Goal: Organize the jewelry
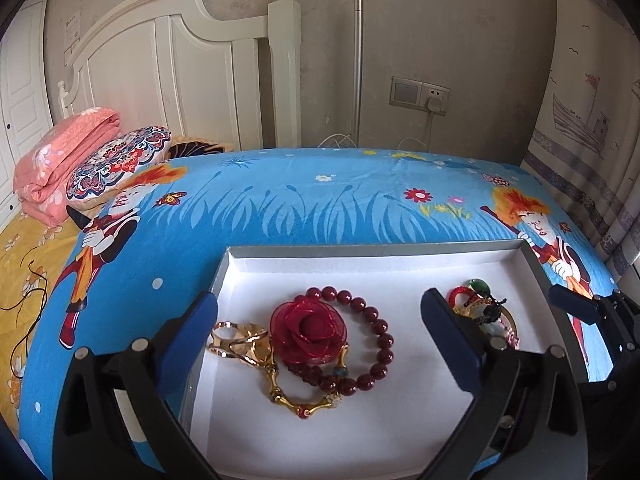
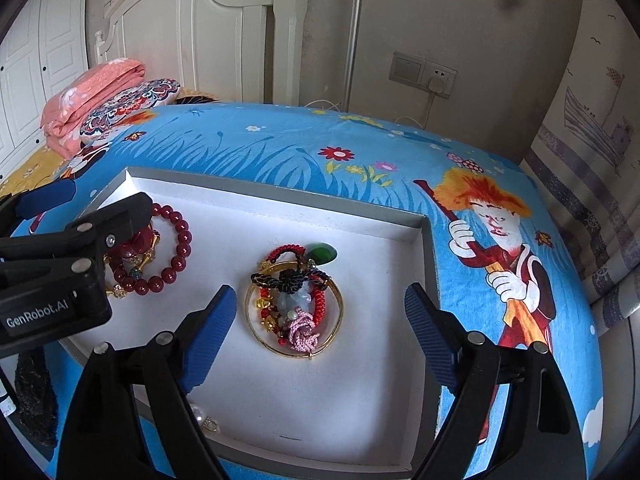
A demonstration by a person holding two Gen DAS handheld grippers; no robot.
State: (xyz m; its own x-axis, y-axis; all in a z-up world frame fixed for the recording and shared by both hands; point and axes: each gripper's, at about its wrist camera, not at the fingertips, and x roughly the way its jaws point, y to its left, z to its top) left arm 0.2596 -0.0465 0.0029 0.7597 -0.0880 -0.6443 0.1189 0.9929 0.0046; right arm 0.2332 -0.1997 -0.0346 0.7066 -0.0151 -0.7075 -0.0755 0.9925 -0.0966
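Both claws spread, empty: left claw [image 1: 320,320] over the rose [image 1: 308,328], right claw [image 2: 320,312] over the bangle [image 2: 294,308]; pinch low.

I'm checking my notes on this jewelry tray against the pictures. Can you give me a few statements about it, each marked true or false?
1. The red bead bracelet lies inside the white tray. True.
2. The right gripper is clamped on the gold bangle. False: its jaws stand open, the bangle lying untouched between them.
3. A red fabric rose rests by the bracelet. True.
4. The left gripper holds the rose. False: its jaws are open, gripping nothing.
5. The tray sits on a bare wooden desk. False: on a blue cartoon blanket.
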